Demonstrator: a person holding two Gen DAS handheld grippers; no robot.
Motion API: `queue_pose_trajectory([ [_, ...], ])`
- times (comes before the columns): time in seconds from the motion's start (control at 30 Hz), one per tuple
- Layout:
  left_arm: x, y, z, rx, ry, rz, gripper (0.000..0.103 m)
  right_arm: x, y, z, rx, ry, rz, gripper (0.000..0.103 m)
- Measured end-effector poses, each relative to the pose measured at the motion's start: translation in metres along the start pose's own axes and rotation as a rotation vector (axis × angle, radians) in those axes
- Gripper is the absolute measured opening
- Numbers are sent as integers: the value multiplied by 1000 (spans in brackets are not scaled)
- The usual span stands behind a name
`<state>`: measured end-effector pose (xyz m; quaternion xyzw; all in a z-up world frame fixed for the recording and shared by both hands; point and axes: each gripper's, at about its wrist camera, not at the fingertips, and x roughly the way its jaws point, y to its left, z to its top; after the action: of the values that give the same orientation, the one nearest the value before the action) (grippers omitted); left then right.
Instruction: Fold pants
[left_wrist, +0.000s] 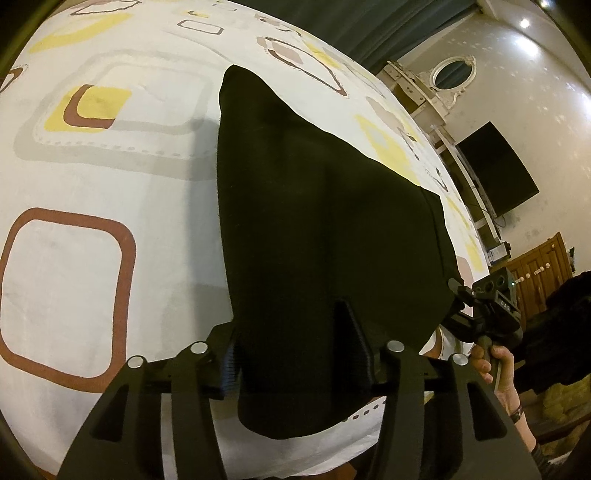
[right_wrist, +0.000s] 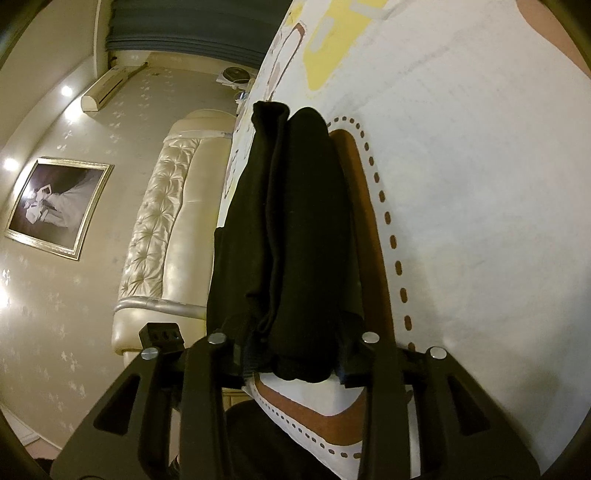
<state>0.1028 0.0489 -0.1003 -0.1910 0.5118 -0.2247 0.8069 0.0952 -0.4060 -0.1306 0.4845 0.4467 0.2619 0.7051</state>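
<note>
Left claw (left_wrist: 295, 354) clamped on one edge of the black pants (left_wrist: 317, 206) — cloth hangs out below the fingers. Right claw (right_wrist: 291, 354) clamped on a bunched edge of the same pants (right_wrist: 291, 229), seen at the far corner from the left wrist (left_wrist: 476, 306), held by the person's hand (left_wrist: 495, 365). Pants lifted at the near end, far end draped on the bed sheet (left_wrist: 110, 177) with square patterns. Padded headboard (right_wrist: 162, 229) beside the bed.
</note>
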Motion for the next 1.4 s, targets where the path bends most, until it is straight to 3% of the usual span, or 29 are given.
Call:
queue_pose_trajectory([
  [0.47,-1,-5,-1,22,-9,30,59,-11,-1,-10,14,-16,7,37],
  [0.83,-3,-23,-10,108,-43,97,72,-27,2,-25,3,-14,-19,50],
  [1.4,-5,-26,-13,109,-45,95,73,-30,10,-32,-37,-15,-38,64],
])
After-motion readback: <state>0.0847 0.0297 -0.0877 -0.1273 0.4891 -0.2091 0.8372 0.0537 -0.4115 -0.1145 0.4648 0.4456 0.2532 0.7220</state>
